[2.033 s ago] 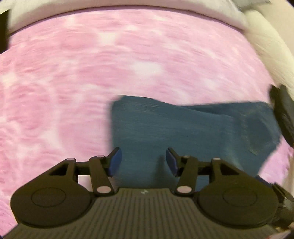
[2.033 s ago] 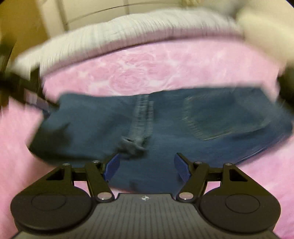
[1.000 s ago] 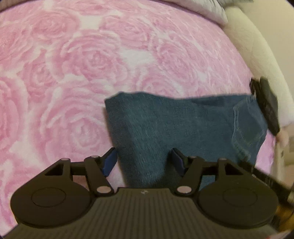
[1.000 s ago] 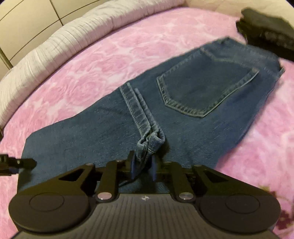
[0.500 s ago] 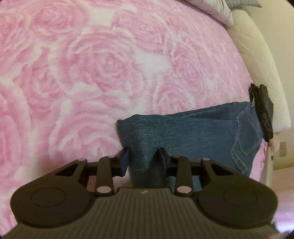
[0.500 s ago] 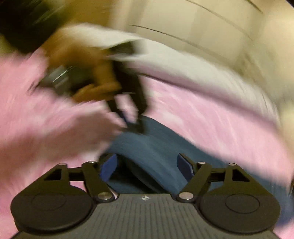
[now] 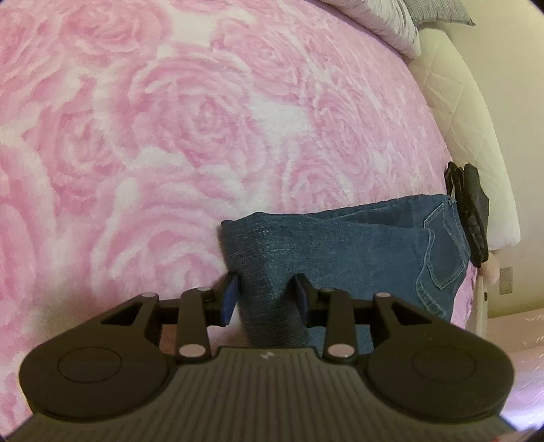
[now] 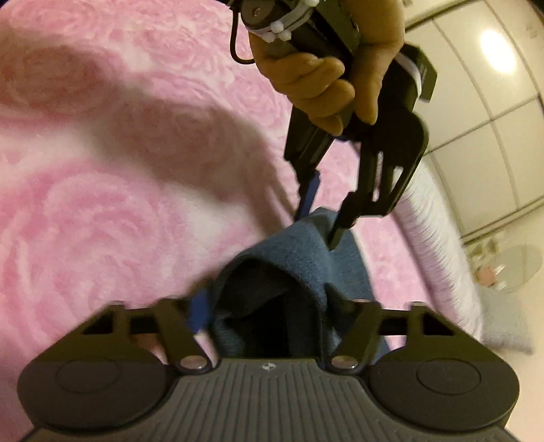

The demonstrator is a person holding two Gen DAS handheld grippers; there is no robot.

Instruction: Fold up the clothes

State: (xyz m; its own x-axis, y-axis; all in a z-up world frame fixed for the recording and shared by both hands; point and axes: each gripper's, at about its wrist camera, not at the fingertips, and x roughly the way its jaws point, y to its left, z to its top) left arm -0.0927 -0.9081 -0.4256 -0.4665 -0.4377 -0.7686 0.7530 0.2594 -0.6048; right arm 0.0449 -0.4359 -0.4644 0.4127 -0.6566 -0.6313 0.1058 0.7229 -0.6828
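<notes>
Folded blue jeans [image 7: 357,251] lie on the pink rose blanket [image 7: 170,136]. My left gripper [image 7: 267,292] straddles the near folded corner of the jeans, its blue pads on either side of the denim with small gaps showing. In the right wrist view the left gripper [image 8: 321,221] comes down from above onto the jeans [image 8: 299,251], held by a hand [image 8: 326,78]. My right gripper [image 8: 268,306] is wide open around the raised fold of denim, its right finger partly hidden by the cloth.
A black folded garment [image 7: 471,210] lies past the jeans at the bed's right edge. A white quilted pillow [image 7: 384,20] and cream mattress edge [image 7: 476,136] sit at the far right. Wardrobe doors [image 8: 493,85] stand beyond the bed.
My left gripper has narrowed around the jeans' folded corner and lifted it slightly. My right gripper let go of the crotch seam, opened, and swung over to the same end of the jeans.
</notes>
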